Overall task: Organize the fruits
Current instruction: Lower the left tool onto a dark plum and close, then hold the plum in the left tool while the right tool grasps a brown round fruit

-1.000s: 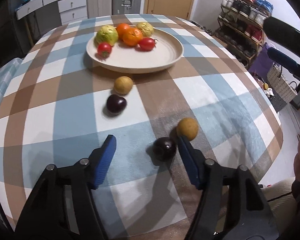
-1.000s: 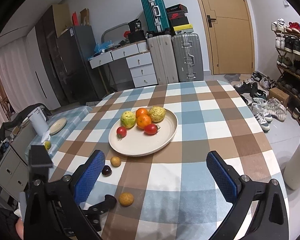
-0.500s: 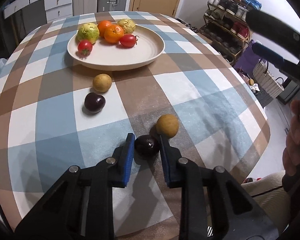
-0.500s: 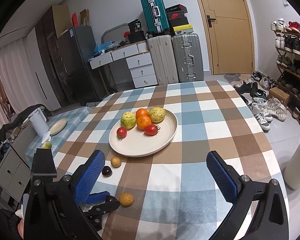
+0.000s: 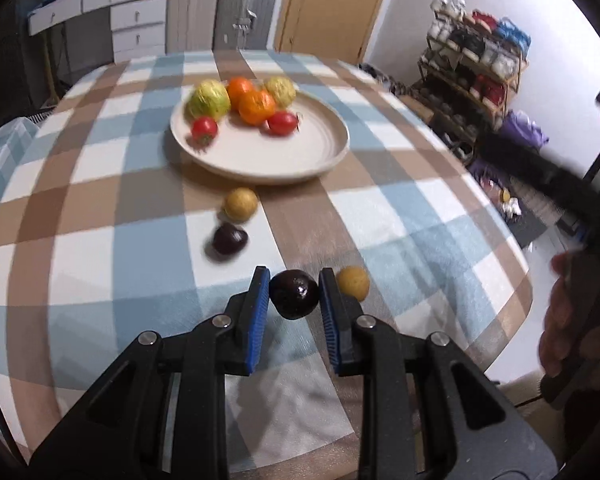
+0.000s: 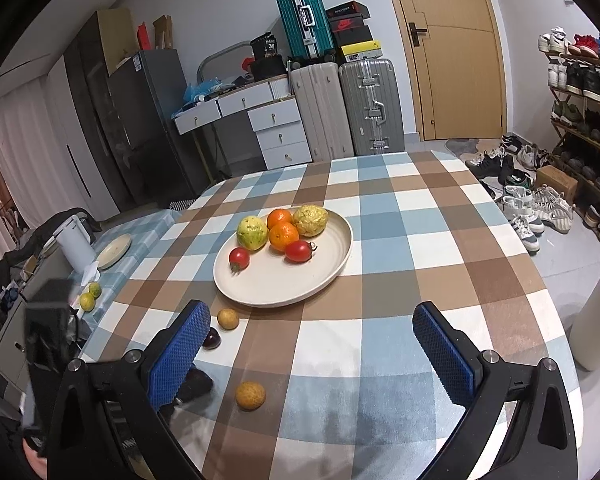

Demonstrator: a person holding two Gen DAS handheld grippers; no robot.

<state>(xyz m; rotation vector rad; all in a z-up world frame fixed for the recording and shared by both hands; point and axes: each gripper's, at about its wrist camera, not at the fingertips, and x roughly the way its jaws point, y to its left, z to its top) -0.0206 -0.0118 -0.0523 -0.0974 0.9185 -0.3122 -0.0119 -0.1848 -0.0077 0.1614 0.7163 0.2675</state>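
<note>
My left gripper [image 5: 294, 300] is shut on a dark purple fruit [image 5: 295, 294], held just above the checked tablecloth. A small tan fruit [image 5: 353, 283] lies right beside its right finger. Another dark purple fruit [image 5: 229, 239] and a second tan fruit [image 5: 241, 204] lie ahead, in front of the cream plate [image 5: 324, 160]. The plate holds two oranges [image 5: 256, 107], two tomatoes [image 5: 283, 123] and two yellow-green fruits [image 5: 208, 100]. My right gripper [image 6: 312, 344] is open and empty, above the table's near edge, facing the plate [image 6: 328, 276]. The left gripper is partly hidden behind the right one's left finger [image 6: 176, 356].
The round table's edge [image 5: 516, 292] curves close on the right. A shoe rack [image 6: 580, 120] and shoes stand to the right. Suitcases [image 6: 364, 108] and drawers stand behind. A side surface at the left holds a small plate [image 6: 114, 251], a white jug and two limes.
My left gripper closed on the dark purple fruit and lifted it slightly, tilting up toward the plate. My right gripper has stayed still and open.
</note>
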